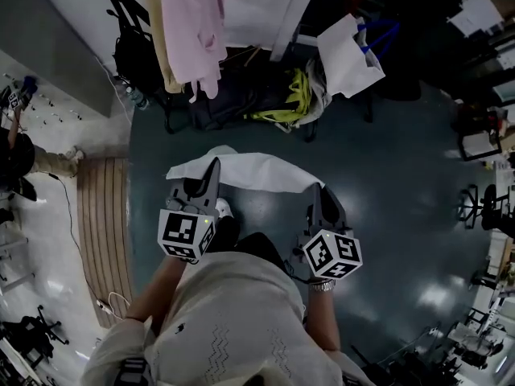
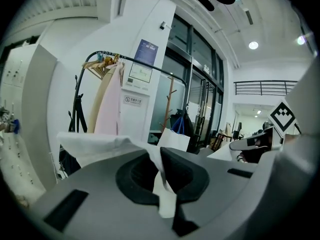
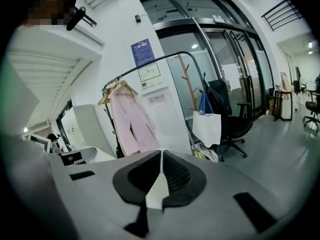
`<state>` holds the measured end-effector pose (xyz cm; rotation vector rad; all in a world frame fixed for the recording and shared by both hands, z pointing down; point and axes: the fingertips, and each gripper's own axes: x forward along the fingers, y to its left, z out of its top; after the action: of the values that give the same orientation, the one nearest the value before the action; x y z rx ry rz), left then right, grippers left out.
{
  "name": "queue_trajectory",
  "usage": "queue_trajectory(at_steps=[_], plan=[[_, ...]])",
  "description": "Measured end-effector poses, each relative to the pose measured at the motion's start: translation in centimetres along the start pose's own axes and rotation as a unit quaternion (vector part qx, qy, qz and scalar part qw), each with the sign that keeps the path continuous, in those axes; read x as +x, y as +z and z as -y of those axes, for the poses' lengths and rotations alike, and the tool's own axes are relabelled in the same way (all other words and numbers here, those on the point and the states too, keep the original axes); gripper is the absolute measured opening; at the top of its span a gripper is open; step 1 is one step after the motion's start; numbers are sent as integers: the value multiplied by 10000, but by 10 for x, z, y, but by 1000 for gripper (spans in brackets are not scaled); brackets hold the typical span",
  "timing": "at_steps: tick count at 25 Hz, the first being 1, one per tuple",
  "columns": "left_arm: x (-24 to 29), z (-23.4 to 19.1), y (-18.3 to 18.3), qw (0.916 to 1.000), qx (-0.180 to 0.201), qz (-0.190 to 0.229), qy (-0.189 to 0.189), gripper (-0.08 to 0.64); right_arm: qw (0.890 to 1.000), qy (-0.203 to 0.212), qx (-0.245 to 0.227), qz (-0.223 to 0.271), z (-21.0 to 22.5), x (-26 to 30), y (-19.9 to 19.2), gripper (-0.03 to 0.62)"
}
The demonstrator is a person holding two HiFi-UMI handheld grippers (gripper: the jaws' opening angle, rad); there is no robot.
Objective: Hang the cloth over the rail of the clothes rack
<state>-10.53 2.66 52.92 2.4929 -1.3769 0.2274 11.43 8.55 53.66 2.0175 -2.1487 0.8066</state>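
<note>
A white cloth (image 1: 245,171) is stretched between my two grippers, above the dark floor. My left gripper (image 1: 211,167) is shut on its left end, and the cloth (image 2: 165,194) shows pinched between the jaws in the left gripper view. My right gripper (image 1: 316,191) is shut on the right end; a white corner of the cloth (image 3: 159,189) sticks out of its closed jaws. The clothes rack's black rail (image 3: 150,64) stands ahead, with a pink garment (image 1: 197,22) and a beige one hanging from it. The rail (image 2: 150,66) also shows in the left gripper view.
Under the rack lie dark bags and a yellow-green item (image 1: 290,95). A white tote bag (image 1: 348,55) hangs to the right of the rack beside an office chair (image 3: 232,119). A wooden slatted strip (image 1: 105,232) runs along the floor at my left. A white wall panel (image 1: 257,6) stands behind the rack.
</note>
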Motion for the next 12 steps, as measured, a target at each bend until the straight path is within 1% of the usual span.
queue_trajectory(at_steps=[2,6,9,12], plan=[[13,-15,14,9999,76,92,25,15,9999,-27,-26,98,-2,15,14,25],[23,-37,33,9996,101,234,125,15,9998,-87,-54,193,-3,32,32,25],[36,-52,39,9995,142,193,208,15,9997,-95,-37,209,-3,48,42,25],[55,-58,43,9995,132,145,237,15,9998,-105,-23,174,5,64,51,25]])
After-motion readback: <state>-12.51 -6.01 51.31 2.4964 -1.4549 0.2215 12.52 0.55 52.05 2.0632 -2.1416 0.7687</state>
